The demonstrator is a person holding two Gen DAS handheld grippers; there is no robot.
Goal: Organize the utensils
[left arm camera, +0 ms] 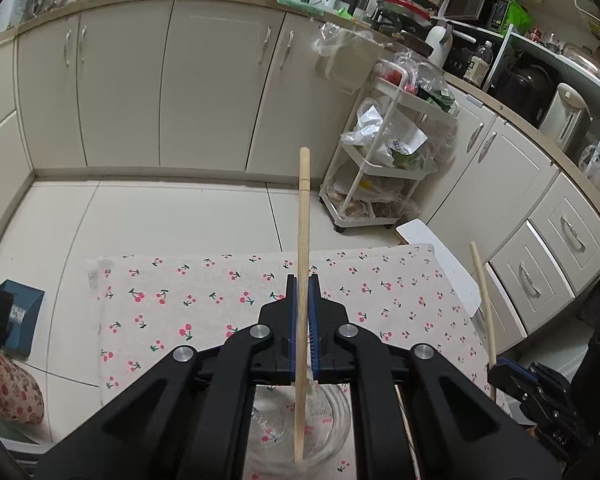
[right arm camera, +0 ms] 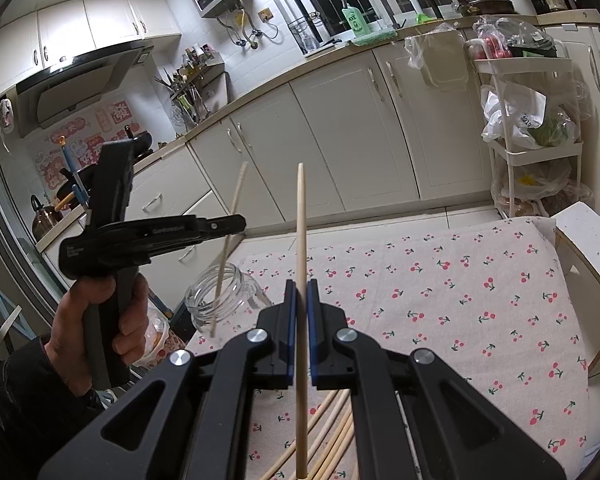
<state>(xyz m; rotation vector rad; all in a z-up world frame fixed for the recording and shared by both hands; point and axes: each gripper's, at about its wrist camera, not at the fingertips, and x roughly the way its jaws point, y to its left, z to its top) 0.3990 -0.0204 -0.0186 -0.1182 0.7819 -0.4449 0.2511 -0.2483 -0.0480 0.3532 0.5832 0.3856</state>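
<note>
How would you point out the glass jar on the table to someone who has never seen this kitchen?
Find the table with the cherry-print cloth. Near its left edge, beside the left gripper, stands the glass jar, upright and open-mouthed. It is the only clear container there, and a chopstick held by that gripper pokes down into it.

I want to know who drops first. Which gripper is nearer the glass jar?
Left. The left gripper holds its chopstick in the glass jar; the right gripper is off beside it.
</note>
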